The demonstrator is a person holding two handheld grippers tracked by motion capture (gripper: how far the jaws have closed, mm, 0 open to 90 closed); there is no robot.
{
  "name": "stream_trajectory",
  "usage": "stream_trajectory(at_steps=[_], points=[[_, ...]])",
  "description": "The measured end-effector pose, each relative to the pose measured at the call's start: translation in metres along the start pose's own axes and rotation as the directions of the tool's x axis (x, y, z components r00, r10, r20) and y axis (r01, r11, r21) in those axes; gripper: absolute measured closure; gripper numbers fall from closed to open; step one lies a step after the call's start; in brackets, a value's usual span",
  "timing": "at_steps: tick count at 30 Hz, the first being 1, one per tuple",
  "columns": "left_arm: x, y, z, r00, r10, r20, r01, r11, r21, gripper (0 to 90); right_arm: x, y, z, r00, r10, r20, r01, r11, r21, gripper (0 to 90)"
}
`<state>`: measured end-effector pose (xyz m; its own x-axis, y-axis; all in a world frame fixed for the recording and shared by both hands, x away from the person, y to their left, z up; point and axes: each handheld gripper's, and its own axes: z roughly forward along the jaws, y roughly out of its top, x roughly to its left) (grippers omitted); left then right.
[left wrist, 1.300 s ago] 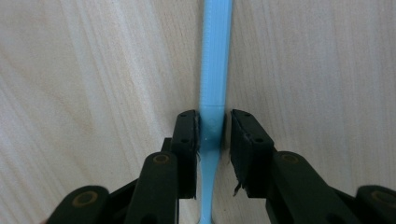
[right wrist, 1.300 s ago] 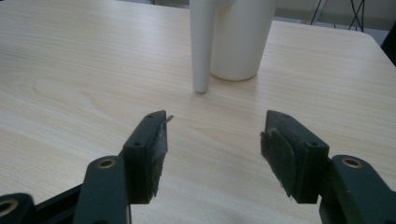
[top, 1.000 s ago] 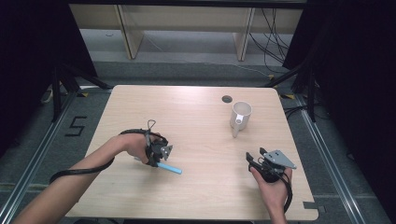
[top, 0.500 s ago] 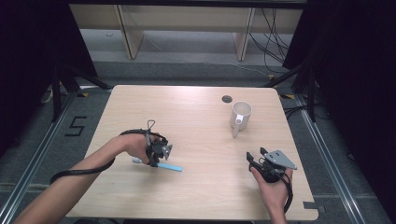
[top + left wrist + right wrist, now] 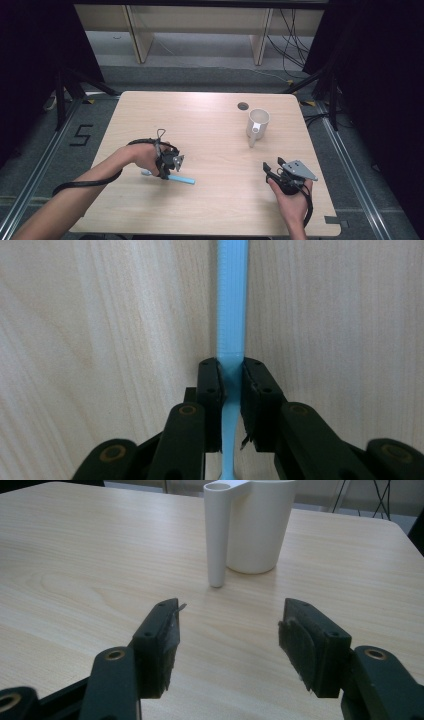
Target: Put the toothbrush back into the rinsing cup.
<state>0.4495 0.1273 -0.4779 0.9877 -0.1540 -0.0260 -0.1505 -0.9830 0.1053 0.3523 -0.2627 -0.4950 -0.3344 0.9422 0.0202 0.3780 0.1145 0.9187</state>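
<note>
One wooden table (image 5: pixel 210 135) carries two loose things: one white cup (image 5: pixel 258 123) with a tube-shaped holder on its side, far right, and one light-blue toothbrush (image 5: pixel 181 179), near left. Two grippers are there, the left gripper (image 5: pixel 169 165) and the right gripper (image 5: pixel 279 171).

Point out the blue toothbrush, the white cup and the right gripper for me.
blue toothbrush (image 5: pixel 232 305): left gripper view, on its ribbed handle ahead of the jaws shut on it.
white cup (image 5: pixel 259 122): high view, on its outer wall below the rim.
right gripper (image 5: pixel 230 630): right gripper view, midway between its open fingertips.
</note>
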Motion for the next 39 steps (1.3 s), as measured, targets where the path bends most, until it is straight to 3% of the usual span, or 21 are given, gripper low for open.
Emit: stream_trajectory(at_steps=[2, 4, 7, 8, 9, 12, 14, 15, 16, 21, 22, 23, 24, 25, 27, 28, 29, 32, 33, 36, 39], points=[[0.001, 0.000, -0.005, 0.9998, 0.005, -0.019, -0.005, 0.9999, -0.011, 78.5, 0.001, 0.000, 0.000, 0.9999, 0.012, 0.010, -0.012, 1.000, 0.006, 41.6], [0.001, 0.000, -0.007, 0.9996, 0.001, -0.027, -0.001, 0.9998, -0.021, 78.5, -0.001, 0.000, -0.001, 0.9995, -0.022, 0.021, 0.022, 1.000, 0.008, 41.7], [-0.001, 0.000, -0.012, 0.9995, -0.003, -0.032, 0.002, 0.9995, -0.031, 78.5, 0.002, 0.000, -0.001, 1.0000, 0.005, 0.008, -0.006, 1.000, 0.014, 41.7], [-0.002, 0.000, -0.013, 0.9994, 0.000, -0.035, -0.001, 0.9995, -0.031, 78.5, 0.000, 0.001, -0.002, 0.9998, -0.019, 0.011, 0.019, 1.000, 0.020, 41.8], [-0.001, 0.000, -0.017, 0.9983, 0.037, -0.045, -0.037, 0.9993, 0.003, 78.5, 0.002, 0.001, -0.001, 1.0000, -0.002, -0.005, 0.002, 1.000, 0.019, 41.8], [-0.006, 0.000, -0.018, 0.9990, 0.003, -0.044, -0.004, 0.9994, -0.034, 78.6, 0.003, 0.002, -0.002, 0.9997, -0.025, 0.005, 0.025, 1.000, 0.009, 42.0], [-0.005, 0.001, -0.022, 0.9985, 0.026, -0.049, -0.027, 0.9995, -0.014, 78.5, 0.006, 0.002, -0.001, 0.9997, 0.006, -0.024, -0.005, 1.000, 0.028, 42.3], [-0.005, 0.001, -0.022, 0.9985, 0.026, -0.049, -0.027, 0.9995, -0.014, 78.5, 0.004, 0.002, 0.000, 0.9993, -0.027, -0.024, 0.028, 1.000, 0.015, 42.4], [-0.007, 0.001, -0.021, 0.9988, 0.008, -0.049, -0.009, 0.9994, -0.033, 78.5, 0.004, 0.002, 0.000, 0.9993, -0.027, -0.024, 0.028, 1.000, 0.015, 42.4], [-0.008, 0.005, -0.027, 0.9981, 0.021, -0.058, -0.023, 0.9992, -0.032, 78.5, 0.011, 0.005, 0.002, 0.9936, -0.017, -0.111, 0.021, 0.999, 0.032, 42.6], [-0.007, 0.006, -0.029, 0.9968, 0.047, -0.064, -0.048, 0.9987, -0.016, 78.5, 0.011, 0.006, 0.001, 0.9943, -0.038, -0.100, 0.042, 0.999, 0.031, 42.6], [-0.009, 0.006, -0.029, 0.9978, 0.028, -0.060, -0.030, 0.9989, -0.035, 78.5, 0.014, 0.007, 0.000, 0.9928, -0.028, -0.116, 0.033, 0.999, 0.043, 42.8], [-0.008, 0.007, -0.030, 0.9968, 0.053, -0.061, -0.054, 0.9984, -0.016, 78.5, 0.016, 0.007, 0.000, 0.9919, -0.007, -0.127, 0.014, 0.998, 0.056, 42.9], [-0.010, 0.007, -0.030, 0.9979, 0.031, -0.057, -0.034, 0.9987, -0.039, 78.5, 0.015, 0.008, 0.001, 0.9900, -0.042, -0.135, 0.048, 0.998, 0.037, 42.9], [-0.010, 0.008, -0.031, 0.9977, 0.037, -0.056, -0.039, 0.9987, -0.032, 78.5, 0.022, 0.009, 0.001, 0.9874, 0.010, -0.158, -0.002, 0.999, 0.051, 43.0], [-0.010, 0.008, -0.032, 0.9978, 0.036, -0.055, -0.038, 0.9988, -0.031, 78.5, 0.022, 0.010, 0.000, 0.9874, -0.008, -0.158, 0.018, 0.998, 0.061, 43.0], [-0.010, 0.009, -0.034, 0.9974, 0.035, -0.062, -0.037, 0.9986, -0.038, 78.6, 0.022, 0.011, 0.002, 0.9839, -0.041, -0.174, 0.047, 0.998, 0.031, 43.0], [-0.012, 0.010, -0.036, 0.9971, 0.038, -0.065, -0.041, 0.9982, -0.043, 78.5, 0.026, 0.012, 0.003, 0.9755, -0.053, -0.213, 0.059, 0.998, 0.022, 43.0], [-0.012, 0.011, -0.037, 0.9970, 0.039, -0.066, -0.043, 0.9981, -0.045, 78.5, 0.032, 0.011, 0.001, 0.9718, 0.008, -0.235, 0.004, 0.999, 0.049, 43.0], [-0.013, 0.013, -0.038, 0.9969, 0.043, -0.066, -0.046, 0.9978, -0.047, 78.5, 0.035, 0.012, -0.001, 0.9621, -0.043, -0.269, 0.055, 0.998, 0.036, 42.8], [-0.013, 0.016, -0.040, 0.9963, 0.050, -0.070, -0.053, 0.9978, -0.039, 78.5, 0.042, 0.013, 0.000, 0.9414, -0.046, -0.334, 0.054, 0.998, 0.016, 42.5]])
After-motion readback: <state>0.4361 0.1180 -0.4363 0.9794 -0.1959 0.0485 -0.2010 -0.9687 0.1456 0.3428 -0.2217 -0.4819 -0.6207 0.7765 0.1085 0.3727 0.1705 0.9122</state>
